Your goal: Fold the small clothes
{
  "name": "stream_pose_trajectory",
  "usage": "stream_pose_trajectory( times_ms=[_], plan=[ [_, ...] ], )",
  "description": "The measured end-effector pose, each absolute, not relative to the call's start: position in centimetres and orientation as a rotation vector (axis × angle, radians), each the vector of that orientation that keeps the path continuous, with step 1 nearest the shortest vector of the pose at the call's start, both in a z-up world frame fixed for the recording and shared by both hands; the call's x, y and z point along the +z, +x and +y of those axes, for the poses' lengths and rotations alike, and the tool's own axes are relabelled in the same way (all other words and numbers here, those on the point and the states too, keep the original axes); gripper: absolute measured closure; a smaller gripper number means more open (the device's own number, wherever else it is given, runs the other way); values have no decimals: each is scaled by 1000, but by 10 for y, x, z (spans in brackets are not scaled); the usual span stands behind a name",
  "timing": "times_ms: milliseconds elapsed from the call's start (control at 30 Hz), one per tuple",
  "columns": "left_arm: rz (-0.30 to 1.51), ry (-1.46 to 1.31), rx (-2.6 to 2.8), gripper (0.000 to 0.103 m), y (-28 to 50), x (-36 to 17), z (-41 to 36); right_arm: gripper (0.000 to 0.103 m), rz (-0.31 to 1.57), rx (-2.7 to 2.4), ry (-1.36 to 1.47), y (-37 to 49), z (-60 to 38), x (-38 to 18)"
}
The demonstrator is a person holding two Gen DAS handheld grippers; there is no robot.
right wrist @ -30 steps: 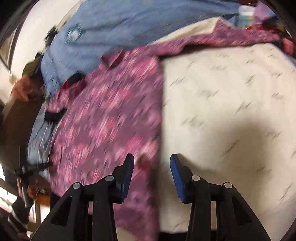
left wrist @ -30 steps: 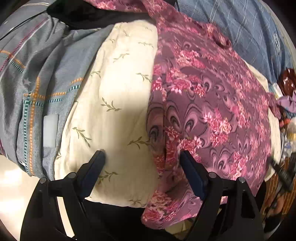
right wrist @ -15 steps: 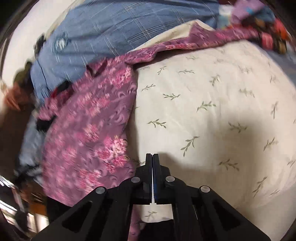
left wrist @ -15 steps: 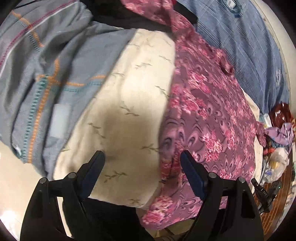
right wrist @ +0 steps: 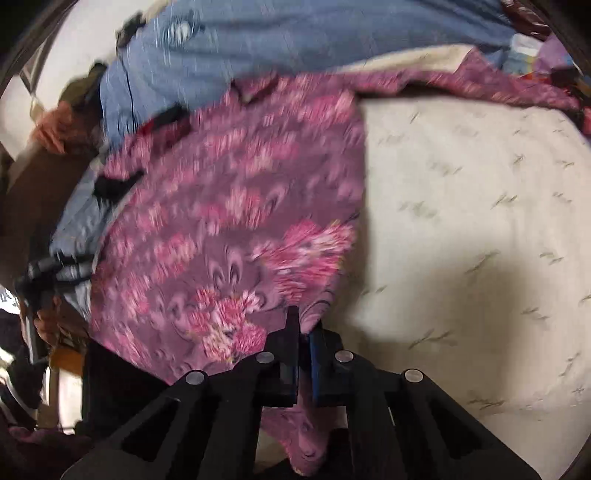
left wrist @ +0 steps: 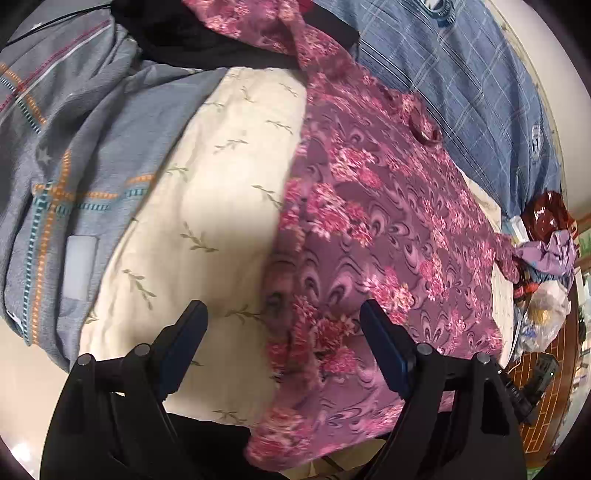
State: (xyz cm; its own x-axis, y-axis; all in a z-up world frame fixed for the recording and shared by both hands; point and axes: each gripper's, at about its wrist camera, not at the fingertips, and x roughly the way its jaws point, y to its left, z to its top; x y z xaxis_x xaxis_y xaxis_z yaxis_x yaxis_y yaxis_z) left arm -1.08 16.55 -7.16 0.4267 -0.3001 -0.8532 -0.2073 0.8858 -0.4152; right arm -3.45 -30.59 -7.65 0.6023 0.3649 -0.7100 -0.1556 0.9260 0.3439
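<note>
A purple garment with pink flowers lies spread on a cream sheet with green sprigs. My left gripper is open and empty, hovering over the garment's left edge near its bottom corner. In the right wrist view my right gripper is shut on the garment's edge, and a fold of the cloth hangs below the jaws. The cream sheet lies to the right of the garment there.
A grey garment with orange and teal stripes lies left of the sheet. A blue checked garment lies beyond the purple one. A black cloth lies at the far end. Plastic bags and clutter sit at the right.
My right gripper closed about half a second ago and now holds the purple garment's edge, lifted over the sheet. My left gripper stays open and has shifted slightly.
</note>
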Motion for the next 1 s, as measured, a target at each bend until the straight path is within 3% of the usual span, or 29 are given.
stream_pose_trajectory(
  times_ms=[300,333,367,400,433,533,767,933,1000],
  plan=[
    [1149,-508,-124,19,-5,-81,149,99,884,230,377,-22,-341,-84],
    [1148,-495,-126,26,-4,-81,146,99,886,232,376,-22,-338,-84],
    [1147,-461,-112,61,-2,-83,141,99,886,232,378,-23,-337,-85],
    [1151,-424,-88,86,0,-86,138,99,887,231,383,-24,-337,-86],
    [1167,-426,-73,99,3,-91,140,99,890,230,389,-22,-336,-87],
    [1135,-527,-80,99,0,-85,155,99,886,233,398,-22,-336,-88],
    [1055,-427,-41,99,-17,-35,171,99,822,360,454,-41,-333,-55],
    [1209,-349,57,99,-10,-70,173,99,908,297,366,-38,-322,-74],
    [1212,-361,52,98,-12,-70,174,94,972,271,384,-33,-323,-88]
  ],
)
